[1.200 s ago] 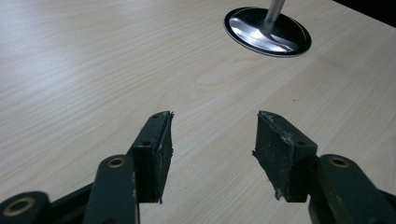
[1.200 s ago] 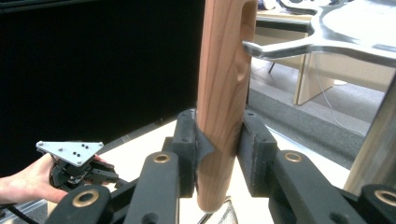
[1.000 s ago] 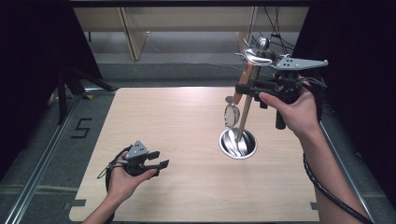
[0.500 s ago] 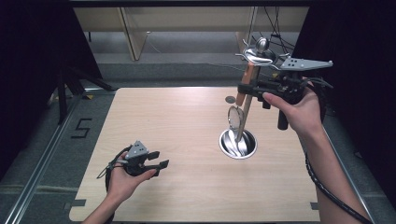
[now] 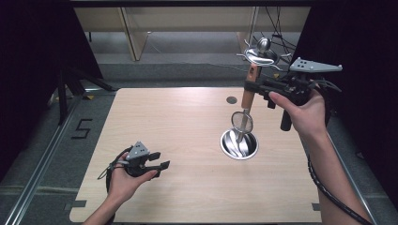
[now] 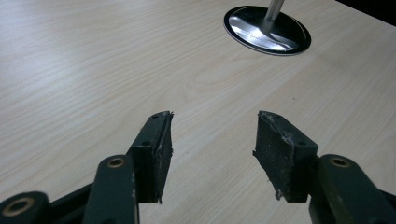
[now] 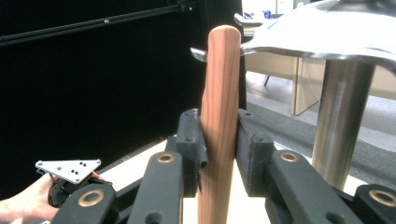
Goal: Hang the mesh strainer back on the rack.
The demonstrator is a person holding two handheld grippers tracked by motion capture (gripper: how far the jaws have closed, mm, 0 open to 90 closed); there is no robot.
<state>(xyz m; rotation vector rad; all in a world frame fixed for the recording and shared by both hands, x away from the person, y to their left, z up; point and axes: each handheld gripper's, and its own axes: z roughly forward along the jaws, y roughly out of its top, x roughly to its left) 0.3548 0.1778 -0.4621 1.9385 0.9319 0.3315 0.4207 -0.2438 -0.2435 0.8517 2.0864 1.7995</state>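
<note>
Strainer (image 5: 242, 123) with a wooden handle (image 7: 219, 116) hangs nearly upright from the right gripper (image 5: 256, 89), its round mesh head lowest and poised just above the metal base (image 5: 239, 144) of a utensil stand (image 5: 262, 51). The jaws of the right gripper have just been closing, and the right gripper view shows both pads pressed against the handle from either side, so the handle is clamped between them. In the same view the stand's steel post (image 7: 338, 121) rises just beside the handle, and its curved top plate passes overhead. The high view places the handle's upper end close under the stand's hooked crown, at the far right part of the table (image 5: 178, 117); whether the two touch cannot be told.

The left gripper (image 5: 157, 160) is held low over the near left part of the table, well apart from the strainer. Its jaws stand apart with bare tabletop between the pads (image 6: 285, 154), as the left gripper view shows, and nothing is gripped. The round base of the stand lies ahead of it in that view, at the upper right.
</note>
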